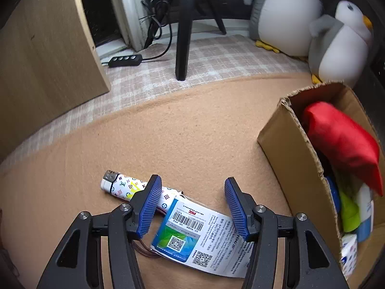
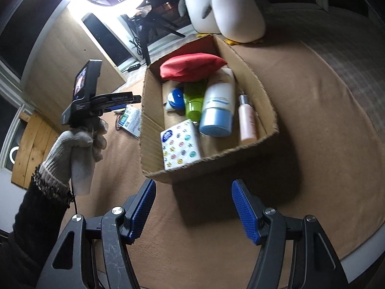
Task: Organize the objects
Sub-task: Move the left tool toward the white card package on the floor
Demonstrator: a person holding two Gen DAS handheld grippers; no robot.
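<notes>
My left gripper (image 1: 191, 203) is open and hovers low over a printed paper tag (image 1: 204, 236) with barcodes that lies on the tan mat. A patterned white lighter (image 1: 130, 187) lies beside the tag, partly behind the left finger. The cardboard box (image 1: 288, 149) stands to the right with a red pouch (image 1: 341, 142) on top. My right gripper (image 2: 192, 209) is open and empty, in front of the box (image 2: 209, 166). The box holds the red pouch (image 2: 190, 68), a white and blue bottle (image 2: 219, 106), a green tube (image 2: 193, 100), a pink bottle (image 2: 247, 122) and a tissue pack (image 2: 180, 144).
Two plush penguins (image 1: 312, 24) sit behind the box. A black tripod (image 1: 185, 31) and a cable switch (image 1: 125, 60) stand on the checked cloth at the back. A wooden panel (image 1: 45, 55) rises at the left. The gloved left hand (image 2: 79, 149) holds its gripper left of the box.
</notes>
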